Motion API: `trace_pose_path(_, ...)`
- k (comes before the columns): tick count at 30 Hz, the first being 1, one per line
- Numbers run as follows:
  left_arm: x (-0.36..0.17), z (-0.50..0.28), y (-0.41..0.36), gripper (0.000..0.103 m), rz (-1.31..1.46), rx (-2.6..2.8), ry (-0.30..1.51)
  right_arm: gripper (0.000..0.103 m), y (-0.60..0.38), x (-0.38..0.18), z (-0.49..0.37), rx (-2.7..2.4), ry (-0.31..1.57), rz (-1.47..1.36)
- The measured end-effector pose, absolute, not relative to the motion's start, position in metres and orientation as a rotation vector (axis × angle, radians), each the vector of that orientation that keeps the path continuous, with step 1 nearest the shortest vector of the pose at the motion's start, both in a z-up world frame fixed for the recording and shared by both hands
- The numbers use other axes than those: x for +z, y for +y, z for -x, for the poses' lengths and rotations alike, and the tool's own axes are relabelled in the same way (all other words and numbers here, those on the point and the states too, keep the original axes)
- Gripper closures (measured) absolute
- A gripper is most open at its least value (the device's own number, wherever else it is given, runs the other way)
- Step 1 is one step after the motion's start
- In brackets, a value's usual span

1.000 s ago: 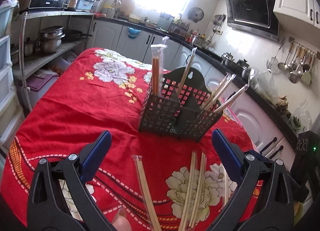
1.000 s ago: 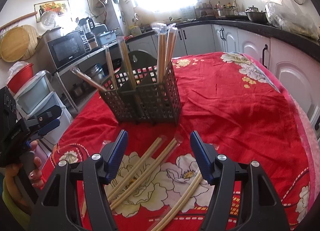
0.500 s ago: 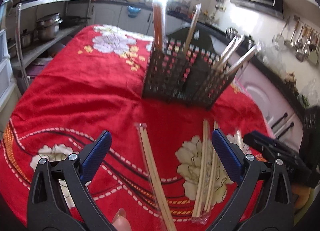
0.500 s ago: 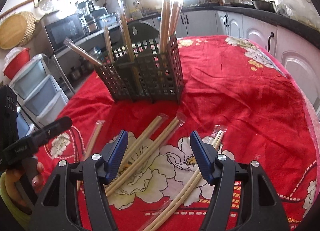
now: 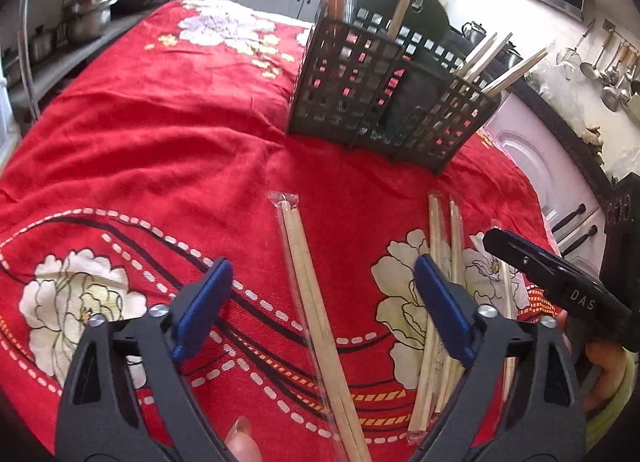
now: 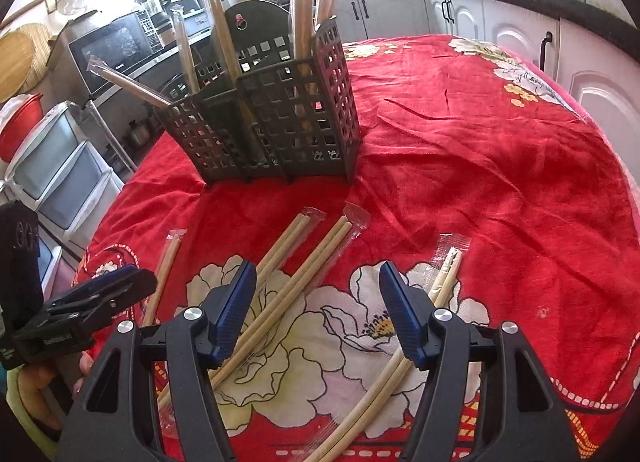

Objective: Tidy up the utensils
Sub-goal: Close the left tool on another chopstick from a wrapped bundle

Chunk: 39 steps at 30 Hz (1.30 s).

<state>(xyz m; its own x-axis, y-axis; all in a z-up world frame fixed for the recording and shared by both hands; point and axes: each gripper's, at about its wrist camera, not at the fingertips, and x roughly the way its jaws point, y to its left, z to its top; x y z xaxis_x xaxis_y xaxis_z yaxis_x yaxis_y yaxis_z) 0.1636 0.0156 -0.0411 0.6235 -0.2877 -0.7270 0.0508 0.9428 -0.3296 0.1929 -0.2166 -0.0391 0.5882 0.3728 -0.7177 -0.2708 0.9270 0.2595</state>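
Chopsticks in clear sleeves already stand in several compartments of the dark grid caddy [image 6: 276, 117] on the red-clothed counter [image 6: 500, 149], but at least four wrapped pairs lie loose in front of it, so the sorting looks roughly half done. Left gripper [image 5: 322, 308] hovers with fingers wide over one sleeved pair [image 5: 316, 310]; right gripper [image 6: 318, 312], also wide and empty, hangs over two crossed pairs [image 6: 304, 258]
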Motion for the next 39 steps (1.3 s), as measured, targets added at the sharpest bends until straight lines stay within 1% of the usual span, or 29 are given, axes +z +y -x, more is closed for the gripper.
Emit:
trace_pose_path(2,-0.044,-0.167,0.016,0.029,0.3,-0.202,0.893,0.042,-0.217,-0.04,-0.195,0.372,0.87,-0.13)
trace_pose_path(4,-0.046,-0.172,0.016,0.03,0.304,-0.205,0.902,0.042,-0.217,-0.041,-0.198,0.37,0.874,-0.132)
trace_pose_path(7,-0.046,-0.179,0.015,0.036,0.3,-0.2,0.911,0.044,-0.216,-0.043,-0.204,0.365,0.887,-0.125)
trace_pose_path(11,-0.048,-0.189,0.015,0.038,0.306,-0.2,0.925,0.045,-0.216,-0.048,-0.214,0.354,0.909,-0.128)
trace_pose_path(16,-0.049,-0.202,0.014,0.041,0.305,-0.189,0.942,0.05,-0.215,-0.054,-0.228,0.341,0.937,-0.131)
trace_pose_path(20,-0.049,-0.211,0.014,0.045,0.286,-0.183,0.957,0.053,-0.215,-0.056,-0.239,0.333,0.94,-0.133)
trace_pose_path(25,-0.05,-0.22,0.011,0.047,0.253,-0.168,0.966,0.063,-0.213,-0.062,-0.253,0.319,0.953,-0.12)
trace_pose_path(27,-0.05,-0.222,0.008,0.047,0.232,-0.163,0.964,0.069,-0.213,-0.063,-0.257,0.321,0.954,-0.12)
trace_pose_path(32,-0.05,-0.226,0.005,0.047,0.218,-0.154,0.961,0.077,-0.213,-0.064,-0.261,0.322,0.95,-0.124)
trace_pose_path(34,-0.05,-0.227,0.004,0.049,0.215,-0.144,0.957,0.079,-0.212,-0.064,-0.261,0.319,0.943,-0.117)
trace_pose_path(36,-0.05,-0.228,0.003,0.055,0.209,-0.129,0.951,0.085,-0.211,-0.064,-0.261,0.324,0.933,-0.118)
trace_pose_path(38,-0.05,-0.228,0.005,0.058,0.215,-0.123,0.946,0.089,-0.211,-0.063,-0.258,0.329,0.926,-0.13)
trace_pose_path(39,-0.05,-0.229,0.006,0.061,0.217,-0.119,0.945,0.091,-0.213,-0.063,-0.257,0.335,0.922,-0.144)
